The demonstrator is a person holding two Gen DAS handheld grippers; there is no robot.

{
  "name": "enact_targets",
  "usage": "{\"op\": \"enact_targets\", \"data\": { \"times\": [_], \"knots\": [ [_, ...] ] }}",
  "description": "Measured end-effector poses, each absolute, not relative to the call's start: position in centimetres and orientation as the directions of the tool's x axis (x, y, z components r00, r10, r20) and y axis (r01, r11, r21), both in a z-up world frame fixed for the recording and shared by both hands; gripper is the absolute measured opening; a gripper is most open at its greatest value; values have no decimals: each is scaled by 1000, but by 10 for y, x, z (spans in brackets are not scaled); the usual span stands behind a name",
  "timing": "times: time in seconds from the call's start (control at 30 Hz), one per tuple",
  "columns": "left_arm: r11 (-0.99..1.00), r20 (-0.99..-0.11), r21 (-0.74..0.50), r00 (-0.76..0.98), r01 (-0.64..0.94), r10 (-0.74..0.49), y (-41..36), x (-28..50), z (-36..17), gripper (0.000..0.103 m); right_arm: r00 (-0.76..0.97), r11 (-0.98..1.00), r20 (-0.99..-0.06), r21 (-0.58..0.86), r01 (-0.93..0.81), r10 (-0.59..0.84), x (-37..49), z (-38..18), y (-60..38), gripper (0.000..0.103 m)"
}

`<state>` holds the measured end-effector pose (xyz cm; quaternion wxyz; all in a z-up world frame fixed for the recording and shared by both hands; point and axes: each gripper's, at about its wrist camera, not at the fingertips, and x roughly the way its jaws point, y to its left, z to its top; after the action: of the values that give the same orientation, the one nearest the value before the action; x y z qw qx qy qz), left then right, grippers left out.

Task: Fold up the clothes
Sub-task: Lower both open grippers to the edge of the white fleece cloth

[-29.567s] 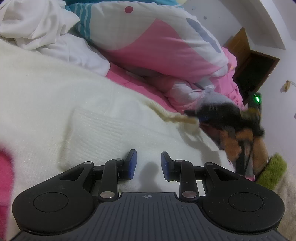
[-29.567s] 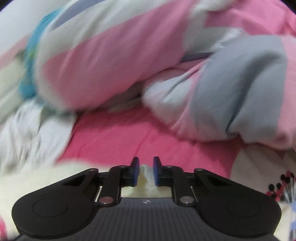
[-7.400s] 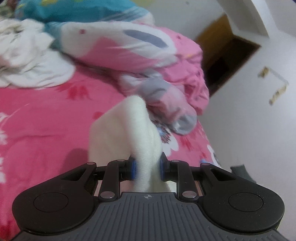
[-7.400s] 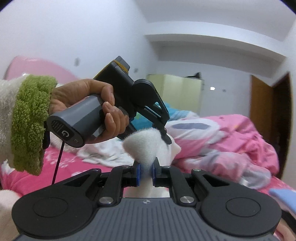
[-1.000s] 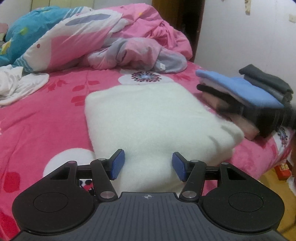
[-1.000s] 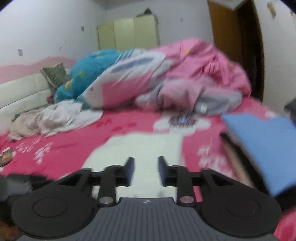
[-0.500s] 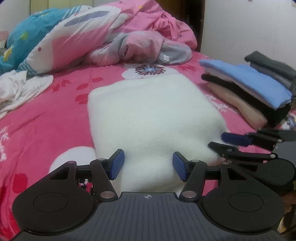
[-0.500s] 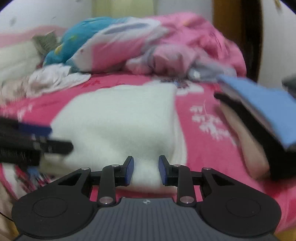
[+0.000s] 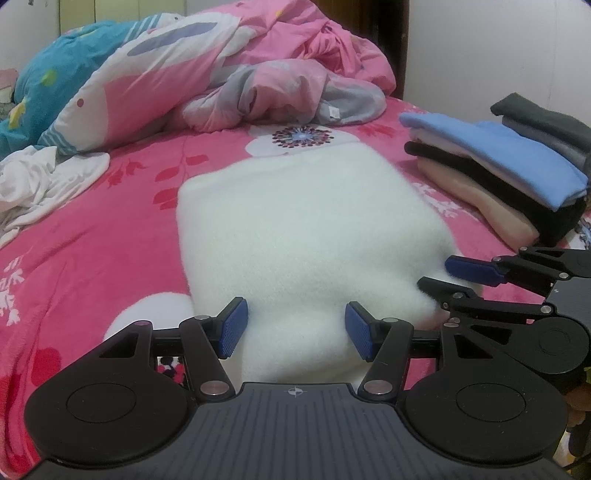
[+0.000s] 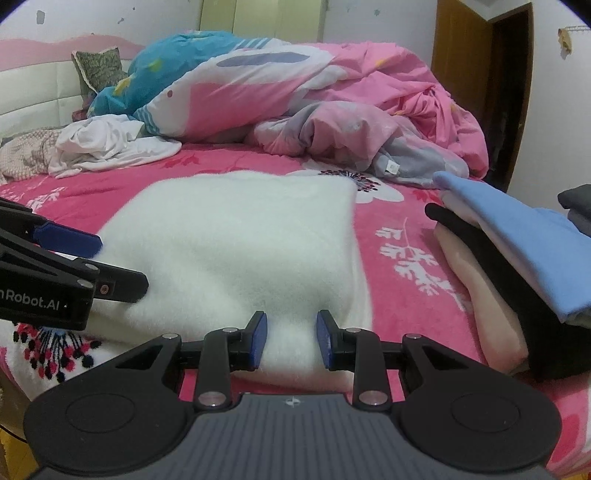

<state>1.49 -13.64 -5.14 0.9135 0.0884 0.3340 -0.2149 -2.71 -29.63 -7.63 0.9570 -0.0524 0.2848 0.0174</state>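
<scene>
Both claws, left claw (image 9: 292,329) and right claw (image 10: 291,339), stood apart at the near edge of the soft, limp white sweater (image 9: 306,236), best pinched there

"Robot.AI" on left gripper (image 10: 92,258)

Fluffy white sweater (image 9: 310,236) on plush pink bedspread (image 9: 92,236); matt black plastic fingers (image 9: 207,343).

White walls (image 10: 369,18), brown door (image 10: 476,88), bed (image 10: 221,162).
</scene>
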Motion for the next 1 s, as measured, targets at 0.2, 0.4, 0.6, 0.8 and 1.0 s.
{"op": "enact_targets", "data": {
  "times": [0.2,0.4,0.6,0.8,1.0],
  "knots": [
    [893,-653,30,685,450,-323,-139,14,-51,59,842,995,-539,-78,-63,11,-28,-77,-299,31],
    [892,-653,46,689,449,-313,-140,13,-52,59,855,996,-517,-56,-69,30,-33,-78,-304,31],
    [894,-659,54,689,444,-303,-143,13,-51,59,853,997,-516,31,-66,73,-32,-74,-315,34],
    [896,-667,61,685,440,-291,-145,14,-50,59,851,994,-515,86,-62,98,-31,-73,-319,36],
    [897,-672,69,685,436,-281,-146,14,-50,59,852,993,-512,103,-61,106,-31,-74,-321,37]
  ]
}}
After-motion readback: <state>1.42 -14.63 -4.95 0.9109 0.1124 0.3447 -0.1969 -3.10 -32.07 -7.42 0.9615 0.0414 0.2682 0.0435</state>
